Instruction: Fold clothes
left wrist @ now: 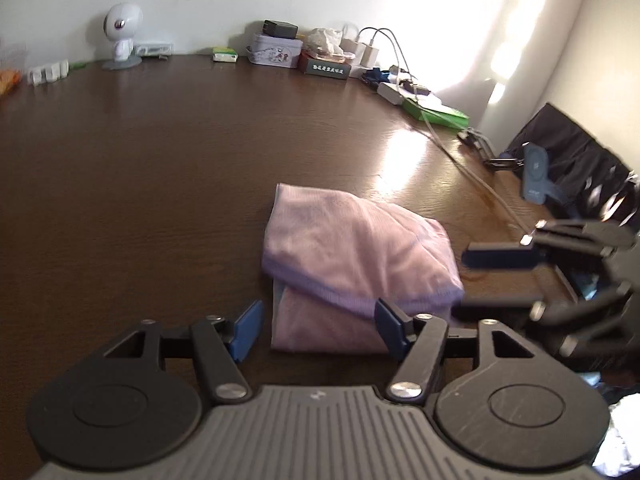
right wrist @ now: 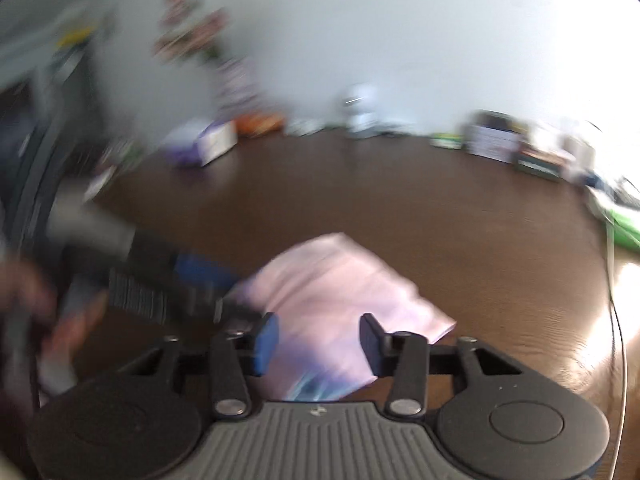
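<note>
On the dark table, seen from the left wrist, sits the pink cloth, folded into a compact bundle with a lilac hem running across its near side. Left gripper sits low in front of it, fingers wide apart, nothing between them; the right-hand pad overlaps the bundle's near edge, though contact is hard to judge. Off to the right, the right gripper comes in sideways, its two dark fingers spread, the lower one just beside the cloth's right corner. Along the far wall: a white robot figure, a tin, a charger with cables trailing across the wood, and a green box.

Over to the right wrist, and it's a blurry one. Right gripper shows its fingers apart, empty, with the cloth lying flat on the table just beyond and partly between them. Left gripper is a smear at the cloth's left edge, and I can't tell its finger state from here. A hand shows blurred at lower left.
</note>
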A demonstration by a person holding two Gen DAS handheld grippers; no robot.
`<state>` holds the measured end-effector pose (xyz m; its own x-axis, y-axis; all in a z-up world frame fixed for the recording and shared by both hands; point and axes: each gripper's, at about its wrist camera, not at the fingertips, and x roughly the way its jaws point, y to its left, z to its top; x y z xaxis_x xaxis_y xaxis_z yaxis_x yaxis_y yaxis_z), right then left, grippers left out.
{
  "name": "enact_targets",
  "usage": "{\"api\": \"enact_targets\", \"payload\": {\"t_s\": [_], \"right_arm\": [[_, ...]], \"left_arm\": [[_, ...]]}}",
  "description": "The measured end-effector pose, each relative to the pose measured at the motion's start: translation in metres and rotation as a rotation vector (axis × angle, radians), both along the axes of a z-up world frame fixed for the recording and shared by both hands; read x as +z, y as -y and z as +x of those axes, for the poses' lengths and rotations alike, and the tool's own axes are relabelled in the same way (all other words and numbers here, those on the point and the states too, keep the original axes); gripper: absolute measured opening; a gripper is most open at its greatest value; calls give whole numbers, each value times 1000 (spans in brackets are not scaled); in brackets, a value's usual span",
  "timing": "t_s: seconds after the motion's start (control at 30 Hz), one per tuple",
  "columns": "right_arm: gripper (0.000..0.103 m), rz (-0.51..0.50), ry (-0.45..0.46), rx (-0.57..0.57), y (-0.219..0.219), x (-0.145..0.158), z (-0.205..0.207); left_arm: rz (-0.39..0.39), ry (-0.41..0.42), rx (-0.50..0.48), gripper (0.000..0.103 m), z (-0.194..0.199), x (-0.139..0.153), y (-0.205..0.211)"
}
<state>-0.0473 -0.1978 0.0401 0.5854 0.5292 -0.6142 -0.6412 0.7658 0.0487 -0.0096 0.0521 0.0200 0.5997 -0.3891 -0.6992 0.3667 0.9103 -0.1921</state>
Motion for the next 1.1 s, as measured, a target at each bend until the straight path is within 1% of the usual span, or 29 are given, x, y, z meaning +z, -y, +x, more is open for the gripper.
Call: {"api": "enact_targets", "payload": {"t_s": [0.03,0.1,0.13,0.17,0.2,0.23,0.27,0.33,0.37,0.4,0.43,0.5,0.53,0.6,0.67,0.73,0.8,0.83,0.87,0.9,0.93,0.97,1.1], "right_arm": [[49,-35,13,29,-4,-4,-6],[48,-81,17,36,-13,-13,-9],[42,-105,20,38,-18,-18,-10],[35,-133,26,26,-21,-20,-10],[23,-158,33,15,-24,-21,-9],[24,-168,44,6,-23,-20,-10],[24,-177,55,-3,-21,-18,-11],[25,-197,78,-21,-18,-14,-13],[27,-206,89,-30,-17,-13,-14],[32,-214,99,-37,-15,-11,-15],[40,-206,100,-31,-12,-8,-16],[49,-168,83,-23,-8,-7,-12],[49,-157,69,-30,-8,-8,-9],[48,-139,50,-57,-9,-11,-5],[46,-125,23,-92,-11,-15,1],[37,-119,-10,-113,-12,-21,6],[36,-99,-15,-120,-12,-25,8],[35,-95,-15,-125,-12,-26,9],[35,-93,-17,-127,-13,-26,11],[29,-92,-19,-129,-14,-26,12],[19,-90,-21,-131,-14,-26,13],[15,-90,-23,-139,-15,-26,15],[9,-91,-30,-171,-19,-24,26]], "left_arm": [[-2,-4,0,70,-2,0,-3],[-7,-11,1,71,-6,1,-9],[-9,-15,1,71,-8,1,-12],[-11,-18,1,68,-10,1,-14],[-7,-21,-10,66,-10,2,-10],[-3,-24,-21,54,-10,2,-5],[0,-27,-32,39,-11,2,-1],[-4,-37,-59,32,-13,1,8],[-1,-32,-64,32,-15,1,11],[2,-28,-69,33,-18,0,14],[4,-23,-60,33,-19,0,13],[7,-15,-43,38,-20,0,11],[9,-11,-34,43,-20,-1,11],[16,-4,-24,43,-20,-1,11],[27,3,-22,43,-18,-1,13],[38,9,-19,40,-16,-1,15],[49,16,-17,39,-14,-1,18],[54,19,-16,36,-13,-1,19],[59,22,-14,28,-12,-1,20],[51,18,-14,24,-11,-2,21],[44,14,-13,17,-9,-2,22],[43,14,-13,14,-4,-2,23],[40,14,-11,9,17,-2,28]]}}
